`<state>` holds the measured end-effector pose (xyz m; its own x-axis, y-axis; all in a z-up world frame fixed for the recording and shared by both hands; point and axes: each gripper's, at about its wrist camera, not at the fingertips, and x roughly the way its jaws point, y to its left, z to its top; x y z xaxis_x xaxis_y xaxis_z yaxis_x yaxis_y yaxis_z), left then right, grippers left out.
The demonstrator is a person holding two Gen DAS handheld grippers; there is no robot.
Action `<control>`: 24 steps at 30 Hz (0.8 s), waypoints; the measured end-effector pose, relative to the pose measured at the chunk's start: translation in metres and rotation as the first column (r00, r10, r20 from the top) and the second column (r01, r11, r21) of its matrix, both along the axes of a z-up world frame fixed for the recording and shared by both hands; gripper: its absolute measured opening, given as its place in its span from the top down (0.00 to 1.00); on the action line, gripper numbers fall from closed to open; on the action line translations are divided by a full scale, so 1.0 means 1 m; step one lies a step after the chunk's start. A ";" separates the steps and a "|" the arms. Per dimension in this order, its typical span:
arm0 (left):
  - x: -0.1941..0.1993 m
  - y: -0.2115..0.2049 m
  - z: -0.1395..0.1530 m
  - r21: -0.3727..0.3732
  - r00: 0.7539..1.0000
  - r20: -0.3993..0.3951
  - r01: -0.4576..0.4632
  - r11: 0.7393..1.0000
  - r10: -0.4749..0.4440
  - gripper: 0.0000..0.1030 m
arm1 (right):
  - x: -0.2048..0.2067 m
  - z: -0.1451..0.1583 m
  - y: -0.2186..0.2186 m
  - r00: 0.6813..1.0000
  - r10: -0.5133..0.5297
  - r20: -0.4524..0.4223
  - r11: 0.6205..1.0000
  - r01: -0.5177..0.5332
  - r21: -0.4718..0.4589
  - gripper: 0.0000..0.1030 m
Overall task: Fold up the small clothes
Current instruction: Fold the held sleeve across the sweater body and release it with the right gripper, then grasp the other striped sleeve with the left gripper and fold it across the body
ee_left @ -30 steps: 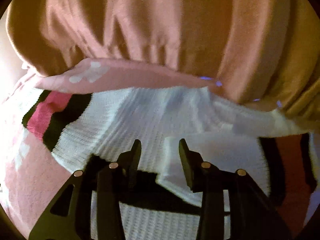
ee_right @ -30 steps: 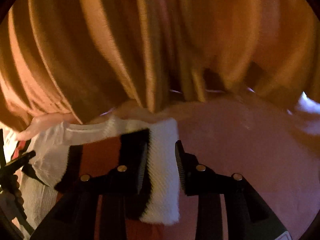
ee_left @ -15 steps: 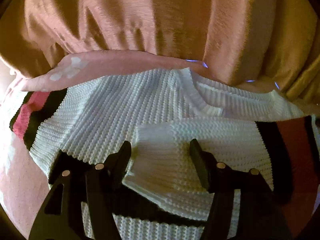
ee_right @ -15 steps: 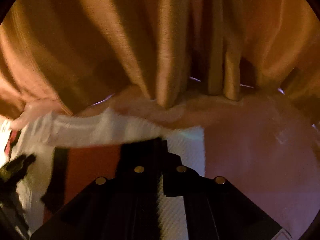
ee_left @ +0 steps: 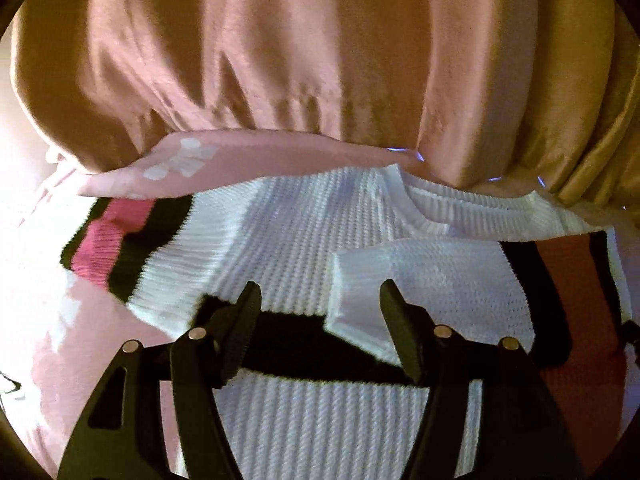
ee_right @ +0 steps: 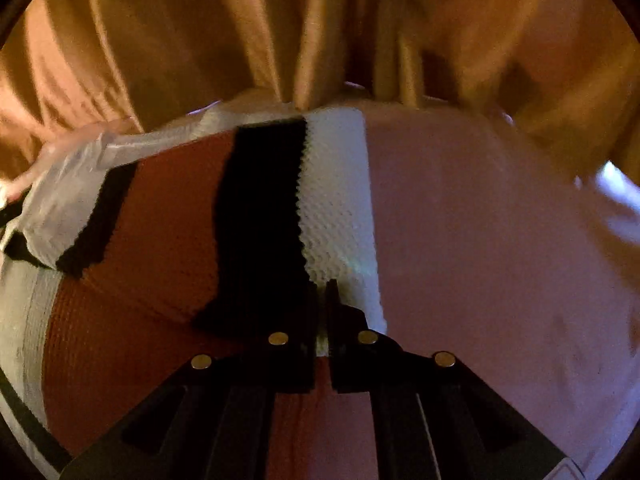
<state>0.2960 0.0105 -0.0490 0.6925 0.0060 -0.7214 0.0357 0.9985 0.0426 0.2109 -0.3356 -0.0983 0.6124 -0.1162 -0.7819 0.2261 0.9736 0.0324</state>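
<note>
A small white knit sweater point(ee_left: 304, 240) with black and red-pink stripes lies on a pink cloth surface point(ee_left: 80, 344). One sleeve cuff point(ee_left: 400, 276) is folded across its body. My left gripper point(ee_left: 320, 300) is open and empty just above the sweater, its fingers either side of the folded cuff. In the right wrist view the sweater's other sleeve point(ee_right: 280, 208) shows red, black and white bands. My right gripper point(ee_right: 323, 292) is shut on the white end of that sleeve point(ee_right: 340, 216).
Orange-brown curtains point(ee_left: 320, 48) hang along the far edge of the surface, close behind the sweater; they also fill the top of the right wrist view point(ee_right: 320, 24). Bare pink cloth point(ee_right: 500, 240) lies to the right of the sleeve.
My right gripper closed on the sleeve end and has drawn back with it. My left gripper opened wider and backed off from the folded cuff.
</note>
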 end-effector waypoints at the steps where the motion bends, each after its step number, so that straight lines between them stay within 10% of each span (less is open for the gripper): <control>1: -0.003 0.003 0.002 0.008 1.000 0.004 0.001 1.000 -0.001 0.42 | -0.003 0.009 0.002 1.000 0.003 0.025 1.000 -0.003 0.007 0.95; 10: -0.019 0.030 0.012 0.017 1.000 0.013 0.008 1.000 -0.008 0.23 | 0.009 0.007 0.021 0.999 0.037 -0.029 0.992 -0.041 -0.118 0.94; 14: -0.011 0.088 0.009 -0.181 0.999 -0.035 -0.020 0.983 0.014 0.10 | -0.007 0.048 0.056 0.991 0.116 0.068 0.987 -0.108 -0.120 0.93; 19: 0.024 0.214 0.004 -0.326 0.967 -0.083 -0.254 0.911 0.240 0.08 | -0.021 0.066 0.100 0.975 0.201 0.096 0.975 -0.189 -0.121 0.87; 24: 0.058 0.342 -0.016 -0.338 0.844 -0.118 -0.530 0.778 0.523 0.08 | -0.031 0.067 0.137 0.962 0.257 0.091 0.964 -0.249 -0.092 0.86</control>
<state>0.3540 0.3522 -0.0648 0.6426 0.1166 -0.7573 -0.5023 0.8104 -0.3014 0.1796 -0.1988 -0.0310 0.7051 -0.0064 -0.7090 -0.0282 0.9989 -0.0371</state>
